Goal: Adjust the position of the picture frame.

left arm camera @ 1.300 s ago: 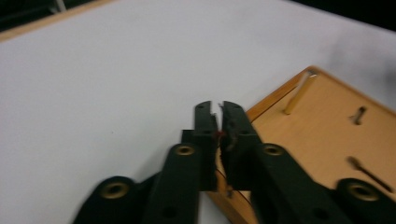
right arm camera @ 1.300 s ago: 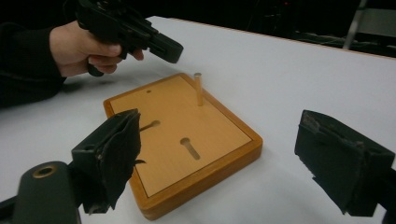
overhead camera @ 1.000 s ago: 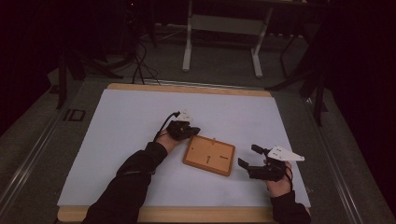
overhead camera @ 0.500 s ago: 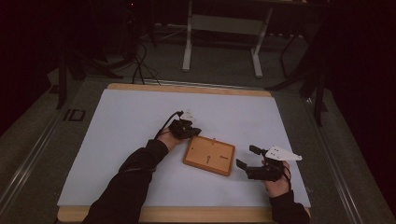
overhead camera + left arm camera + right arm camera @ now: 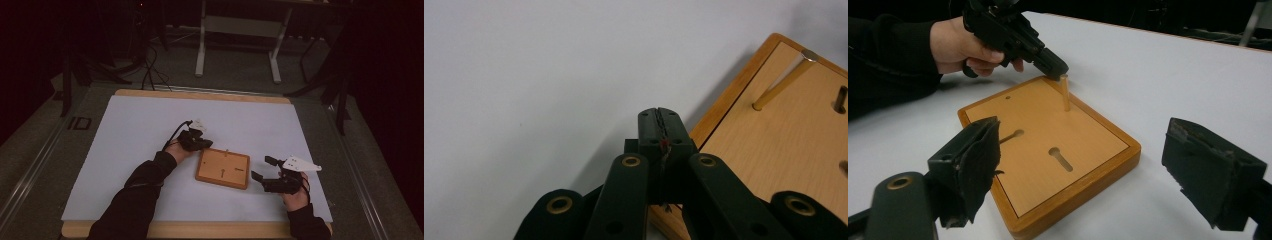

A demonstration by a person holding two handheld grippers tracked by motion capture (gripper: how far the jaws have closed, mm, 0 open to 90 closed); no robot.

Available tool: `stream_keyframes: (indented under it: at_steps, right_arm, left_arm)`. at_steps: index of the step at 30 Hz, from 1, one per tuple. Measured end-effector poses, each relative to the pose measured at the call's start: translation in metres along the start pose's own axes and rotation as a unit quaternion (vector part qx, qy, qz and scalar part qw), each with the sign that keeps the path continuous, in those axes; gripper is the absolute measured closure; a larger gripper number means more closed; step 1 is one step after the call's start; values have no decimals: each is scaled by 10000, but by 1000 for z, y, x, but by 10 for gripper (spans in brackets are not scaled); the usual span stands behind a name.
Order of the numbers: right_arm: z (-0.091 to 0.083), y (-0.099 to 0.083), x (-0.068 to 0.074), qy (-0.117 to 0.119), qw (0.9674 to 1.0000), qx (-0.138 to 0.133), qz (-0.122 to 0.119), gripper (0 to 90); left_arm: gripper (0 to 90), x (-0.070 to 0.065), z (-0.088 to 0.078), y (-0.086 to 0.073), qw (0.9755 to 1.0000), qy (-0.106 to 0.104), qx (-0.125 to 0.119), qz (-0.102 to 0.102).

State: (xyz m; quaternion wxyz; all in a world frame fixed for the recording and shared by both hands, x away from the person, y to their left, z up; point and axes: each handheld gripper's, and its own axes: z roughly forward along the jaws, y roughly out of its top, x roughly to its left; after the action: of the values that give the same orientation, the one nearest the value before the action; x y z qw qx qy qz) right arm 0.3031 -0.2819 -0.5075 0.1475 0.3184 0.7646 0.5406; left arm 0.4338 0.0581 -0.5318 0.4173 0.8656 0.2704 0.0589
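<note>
Count at the table: one of most things, two of a few

There were two grippers, the left gripper (image 5: 200, 143) and the right gripper (image 5: 264, 170), one in each of the person's two hands. One wooden board (image 5: 223, 168) lay on one white sheet (image 5: 135, 130), which covered one table (image 5: 210, 94). The board carried one upright wooden peg (image 5: 1065, 93), two keyhole slots (image 5: 1060, 158) and one small round hole (image 5: 1008, 97). On the floor behind the table stood one pale stand (image 5: 237, 26) with two legs.
</note>
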Motion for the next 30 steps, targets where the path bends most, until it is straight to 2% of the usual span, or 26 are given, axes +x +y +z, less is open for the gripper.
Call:
stream_keyframes:
  at_steps: [4, 8, 12, 15, 17, 21, 24, 26, 30]
  right_arm:
    - [1, 0, 1, 29, 10000, -5, 15, 148]
    - [2, 0, 1, 29, 10000, -5, 14, 148]
    - [2, 0, 2, 33, 10000, 0, 0, 148]
    - [3, 0, 1, 35, 10000, -2, 47, 148]
    - [3, 0, 2, 41, 10000, -6, 47, 148]
    - [3, 0, 2, 50, 10000, -1, 24, 148]
    - [4, 0, 3, 67, 10000, 21, 18, 148]
    - [4, 0, 2, 84, 10000, 28, 31, 148]
    - [3, 0, 2, 78, 10000, 20, 53, 148]
  left_arm:
    - [900, -3, -4, -4, 10000, 40, 6, -14]
    - [900, -7, -8, -7, 10000, -51, -20, -43]
    - [900, -13, -12, -7, 9999, -122, -10, 41]
    - [900, -18, -14, -9, 9995, 103, -37, 284]
    - [900, -16, -13, -10, 9996, 182, -104, 214]
    - [900, -11, -9, -10, 9992, 349, -18, 166]
    - [900, -9, -7, -9, 9991, 380, 37, 205]
    - [900, -7, -5, -9, 9993, 301, 114, 189]
    - [900, -6, -4, -9, 9993, 293, 162, 151]
